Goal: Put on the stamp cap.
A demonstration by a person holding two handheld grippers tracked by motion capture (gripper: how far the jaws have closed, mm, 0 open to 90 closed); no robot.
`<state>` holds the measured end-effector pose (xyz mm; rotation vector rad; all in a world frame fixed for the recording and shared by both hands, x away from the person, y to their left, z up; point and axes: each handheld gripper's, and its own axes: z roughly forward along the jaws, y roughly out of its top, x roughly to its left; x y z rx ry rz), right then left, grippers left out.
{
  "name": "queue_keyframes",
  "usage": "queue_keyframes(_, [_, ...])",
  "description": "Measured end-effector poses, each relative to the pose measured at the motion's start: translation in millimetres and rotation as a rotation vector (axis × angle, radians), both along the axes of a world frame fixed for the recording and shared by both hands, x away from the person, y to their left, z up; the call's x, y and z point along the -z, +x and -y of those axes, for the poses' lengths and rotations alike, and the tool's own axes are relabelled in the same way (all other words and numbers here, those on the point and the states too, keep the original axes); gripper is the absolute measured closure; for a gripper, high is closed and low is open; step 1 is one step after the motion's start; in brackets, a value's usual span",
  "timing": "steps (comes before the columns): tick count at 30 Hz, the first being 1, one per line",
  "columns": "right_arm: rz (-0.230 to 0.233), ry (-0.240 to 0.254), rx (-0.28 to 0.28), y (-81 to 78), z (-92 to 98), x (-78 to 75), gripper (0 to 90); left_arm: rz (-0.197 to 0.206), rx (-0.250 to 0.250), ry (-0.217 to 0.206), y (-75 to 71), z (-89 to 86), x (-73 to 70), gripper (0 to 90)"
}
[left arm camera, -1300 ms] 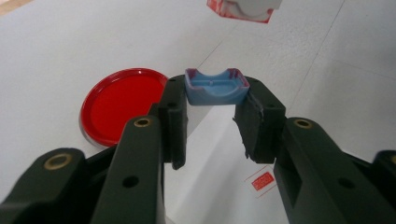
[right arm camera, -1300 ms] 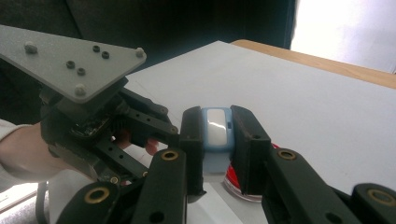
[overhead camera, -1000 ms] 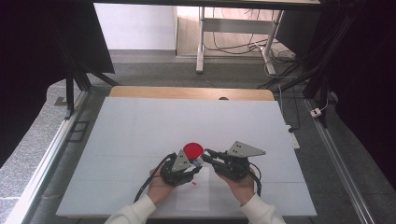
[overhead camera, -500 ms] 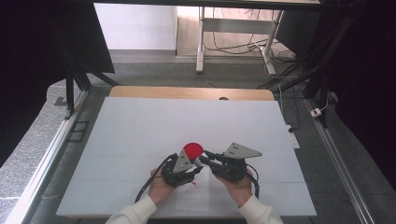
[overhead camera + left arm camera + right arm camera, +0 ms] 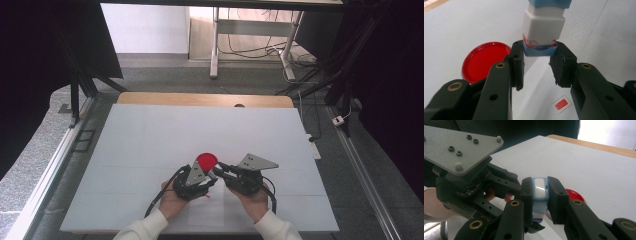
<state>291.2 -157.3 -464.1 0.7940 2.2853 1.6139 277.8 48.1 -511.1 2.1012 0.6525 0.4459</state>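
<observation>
— So, what are the grippers holding?

— Both are clamped on one stamp (image 5: 543, 27), a white block with blue ends, held just above the table (image 5: 150, 135) near its front edge. The left gripper (image 5: 537, 62) has its jaws narrowed onto the lower blue end; the right gripper (image 5: 541, 200) pinches the other blue end, which has a pale window.

— Any writing to read?

— A red square imprint (image 5: 561, 104) sits on the white sheet (image 5: 536, 100) under the left jaws. Its characters are too small to make out, possibly a seal mark.

— And the room around them?

— A round red ink pad (image 5: 206, 160) lies just beyond the grippers, close to the left gripper's jaws. The wooden strip (image 5: 200, 99) at the table's far edge is well apart, with bare white surface between.
</observation>
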Motion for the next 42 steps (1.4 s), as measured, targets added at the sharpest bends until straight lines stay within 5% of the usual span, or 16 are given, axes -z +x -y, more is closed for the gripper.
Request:
queue_keyframes(20, [0.023, 0.019, 0.059, -2.9, -1.8, 0.9, 75.6, -0.008, 0.011, 0.000, -1.4, 4.0, 1.9, 64.0])
queue_keyframes(42, [0.020, 0.125, 0.170, -14.8, -7.0, 10.6, 75.6, 0.038, -0.032, -0.022, -5.3, 2.5, -1.0, 65.1])
